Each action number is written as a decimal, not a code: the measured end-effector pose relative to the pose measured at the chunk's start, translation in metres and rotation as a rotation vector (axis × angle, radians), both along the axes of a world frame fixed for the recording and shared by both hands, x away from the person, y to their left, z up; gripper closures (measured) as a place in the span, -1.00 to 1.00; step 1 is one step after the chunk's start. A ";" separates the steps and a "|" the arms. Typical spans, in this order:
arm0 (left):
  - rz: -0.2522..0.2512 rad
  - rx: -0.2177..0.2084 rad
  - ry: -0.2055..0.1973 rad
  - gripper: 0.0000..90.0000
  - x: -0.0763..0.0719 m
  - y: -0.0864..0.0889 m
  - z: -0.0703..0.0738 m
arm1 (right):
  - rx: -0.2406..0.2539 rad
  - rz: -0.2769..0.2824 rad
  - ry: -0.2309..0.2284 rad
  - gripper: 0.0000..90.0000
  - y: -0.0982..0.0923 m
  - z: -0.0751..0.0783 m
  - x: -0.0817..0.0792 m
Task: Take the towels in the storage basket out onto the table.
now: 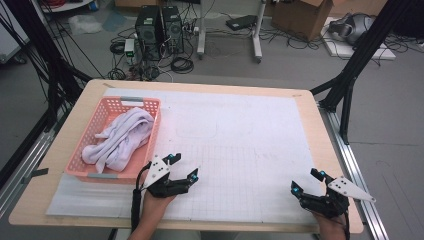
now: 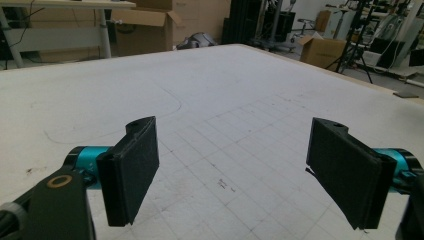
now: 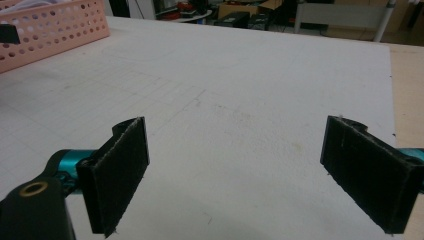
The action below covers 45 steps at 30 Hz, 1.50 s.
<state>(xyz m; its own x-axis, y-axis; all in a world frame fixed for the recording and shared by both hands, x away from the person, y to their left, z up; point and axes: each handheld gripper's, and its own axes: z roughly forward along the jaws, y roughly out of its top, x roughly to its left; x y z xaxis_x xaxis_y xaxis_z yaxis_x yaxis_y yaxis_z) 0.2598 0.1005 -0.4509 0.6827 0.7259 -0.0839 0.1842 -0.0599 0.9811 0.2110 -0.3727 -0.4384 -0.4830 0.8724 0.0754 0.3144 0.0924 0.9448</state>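
Note:
A pink perforated basket stands at the table's left with a crumpled white cloth inside it. My left gripper hovers just right of the basket's near corner, open, nothing between its jaws; in the left gripper view its black pads frame bare white mat. Near the front right edge my right gripper is open too, and the right gripper view has white mat between its jaws. The basket's wall appears at that view's upper left.
A white gridded mat covers most of the wooden table. Beyond the far edge the floor holds computer towers, cables and cardboard boxes. Black frame struts stand at both sides.

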 end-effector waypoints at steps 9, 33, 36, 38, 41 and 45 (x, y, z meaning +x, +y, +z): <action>0.000 -0.003 0.002 -0.54 0.000 0.000 0.000 | -0.002 -0.029 -0.013 -0.76 -0.004 0.003 -0.002; 0.021 -0.011 0.025 -0.56 0.002 0.001 0.000 | -0.041 0.007 0.028 -0.75 0.004 0.009 -0.001; 0.029 -0.030 0.025 -0.57 0.002 0.003 0.002 | -0.043 0.010 0.027 -0.75 0.003 0.010 -0.002; 0.025 -0.038 0.014 -0.57 0.000 0.003 0.006 | -0.035 0.003 0.033 -0.76 0.002 0.011 -0.003; 0.024 -0.045 -0.018 -0.57 -0.003 0.005 0.017 | -0.027 0.002 0.030 -0.75 0.002 0.011 -0.005; 0.010 -0.072 -0.040 -0.58 -0.006 0.008 0.030 | -0.035 0.005 0.032 -0.75 0.003 0.011 -0.007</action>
<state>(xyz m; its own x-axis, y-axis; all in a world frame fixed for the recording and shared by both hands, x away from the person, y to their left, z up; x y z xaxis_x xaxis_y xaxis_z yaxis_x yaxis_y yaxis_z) 0.2539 0.1080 -0.4204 0.6794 0.7256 -0.1090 0.1449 0.0129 0.9894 0.2038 -0.3694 -0.4276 -0.4855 0.8722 0.0602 0.3437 0.1271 0.9304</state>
